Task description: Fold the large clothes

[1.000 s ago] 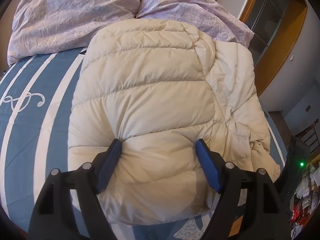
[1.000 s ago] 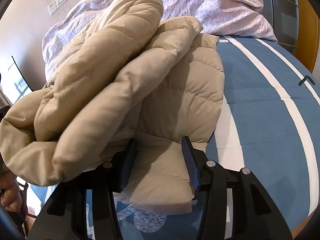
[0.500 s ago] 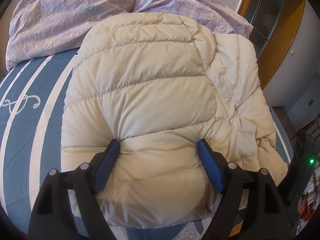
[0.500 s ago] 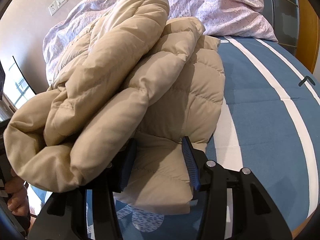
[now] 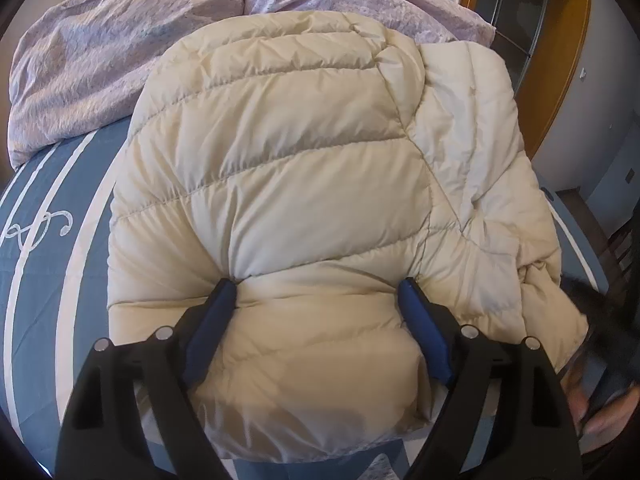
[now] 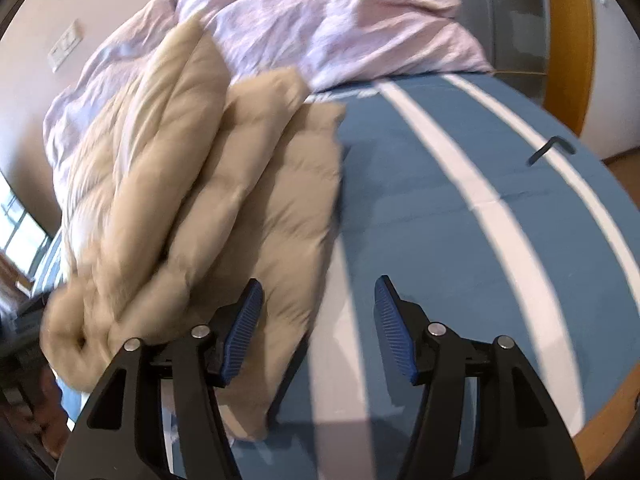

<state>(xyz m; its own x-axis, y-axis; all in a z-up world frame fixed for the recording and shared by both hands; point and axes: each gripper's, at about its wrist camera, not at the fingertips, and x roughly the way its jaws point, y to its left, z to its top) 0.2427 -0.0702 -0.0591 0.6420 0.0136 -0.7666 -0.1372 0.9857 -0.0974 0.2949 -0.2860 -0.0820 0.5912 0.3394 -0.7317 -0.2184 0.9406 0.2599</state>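
A cream puffer jacket (image 5: 300,160) lies folded on the blue striped bed cover (image 5: 48,240). My left gripper (image 5: 316,292) straddles the jacket's near edge. Its jaws are opening, and the blue pads (image 5: 212,328) still dent the padding bulging between them. In the right wrist view the jacket (image 6: 208,200) is a bunched, blurred heap on the left. My right gripper (image 6: 318,292) hovers over the bed cover (image 6: 460,200) just right of that heap. Its jaws are opening with nothing between them.
A rumpled lilac duvet (image 5: 100,60) fills the head of the bed (image 6: 340,20). A small black bent tool (image 6: 550,150) lies on the cover at the far right. A wooden door frame (image 5: 560,60) stands beyond the bed. A person's hand (image 5: 600,420) shows at the lower right.
My right gripper let go of the jacket's corner, opened and swung right over the bare cover; the lifted heap dropped left. The left gripper widened slightly on the jacket's edge.
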